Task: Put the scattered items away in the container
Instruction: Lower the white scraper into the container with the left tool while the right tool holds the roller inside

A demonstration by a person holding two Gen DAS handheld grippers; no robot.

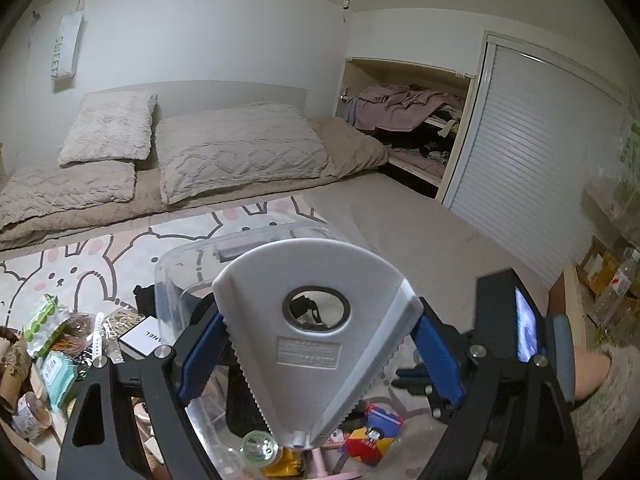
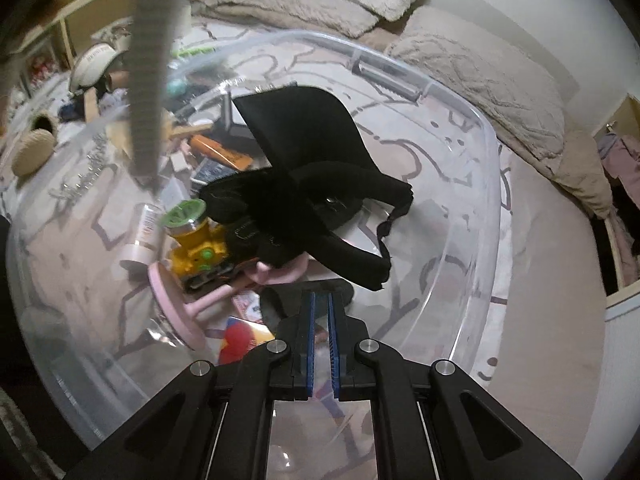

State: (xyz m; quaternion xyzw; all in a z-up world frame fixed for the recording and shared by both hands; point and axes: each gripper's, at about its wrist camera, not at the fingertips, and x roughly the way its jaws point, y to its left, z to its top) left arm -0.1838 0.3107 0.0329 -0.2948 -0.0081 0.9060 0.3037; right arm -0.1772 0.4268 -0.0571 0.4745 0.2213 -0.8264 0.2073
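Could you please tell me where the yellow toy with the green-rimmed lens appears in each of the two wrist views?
Left wrist view: the yellow toy sits at the bottom centre, inside the clear container, just below the white fan-shaped item held in the left tongs.
Right wrist view: it lies centre-left in the container, beside the black pouch.
Shared landmark: the pink stand.

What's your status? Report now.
Left hand-held gripper shut on white fan-shaped tool, above clear bin. Right hand-held gripper nearly shut, empty. Black bag already inside.
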